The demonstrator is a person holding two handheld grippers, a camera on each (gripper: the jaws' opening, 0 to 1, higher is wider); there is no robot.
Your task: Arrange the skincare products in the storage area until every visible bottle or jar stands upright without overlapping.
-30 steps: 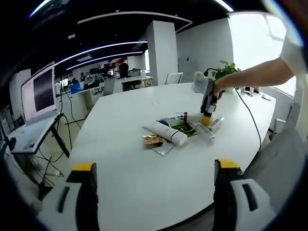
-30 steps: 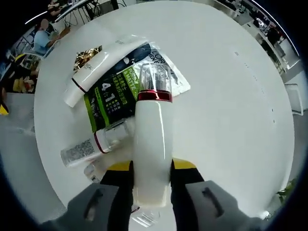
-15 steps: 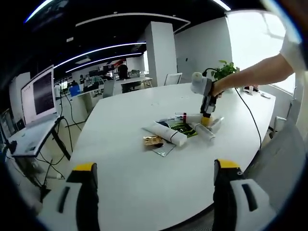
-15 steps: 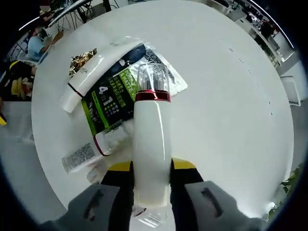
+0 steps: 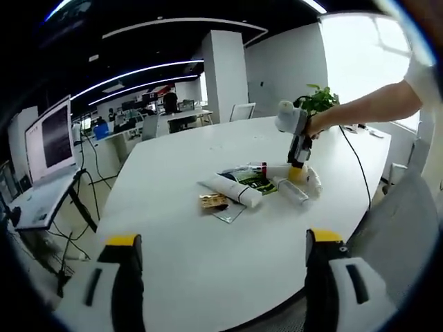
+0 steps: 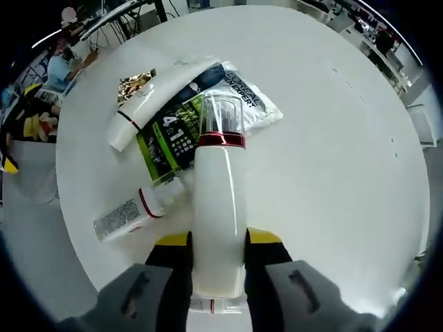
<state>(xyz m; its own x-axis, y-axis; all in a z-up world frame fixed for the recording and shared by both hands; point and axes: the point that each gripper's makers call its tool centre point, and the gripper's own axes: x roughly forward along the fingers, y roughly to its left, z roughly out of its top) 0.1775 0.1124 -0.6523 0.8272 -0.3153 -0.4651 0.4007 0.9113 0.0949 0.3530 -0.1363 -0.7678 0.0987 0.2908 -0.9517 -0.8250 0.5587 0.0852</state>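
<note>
Skincare bottle (image 6: 219,207), white with a red band and a clear cap, sits clenched between the jaws of the right claw (image 6: 219,243), lying along them with its cap pointing away from the claw. In the left gripper view the same claw (image 5: 297,158) stands over the pile with the bottle (image 5: 275,169) lying low, at or close to the table (image 5: 208,228); whether it has left the surface I cannot tell.

Just beyond the cap lies a flat green-and-white sachet (image 6: 181,131), and across its far corner a white tube (image 6: 156,100) on its side, with a small gold packet (image 6: 135,81) past that. Beside the claw to its left, a small clear bottle (image 6: 135,211) with a red collar lies flat, touching the sachet's near edge.

The left claw (image 5: 221,277) hangs released, jaws wide apart, well back from the pile near the table's edge.

The step in hand looks like the first pick: nothing stands upright yet. The next move likely calls for raising the bottle clear, turning it cap-up, and setting its base on bare table beside the pile, not on the sachet.
</note>
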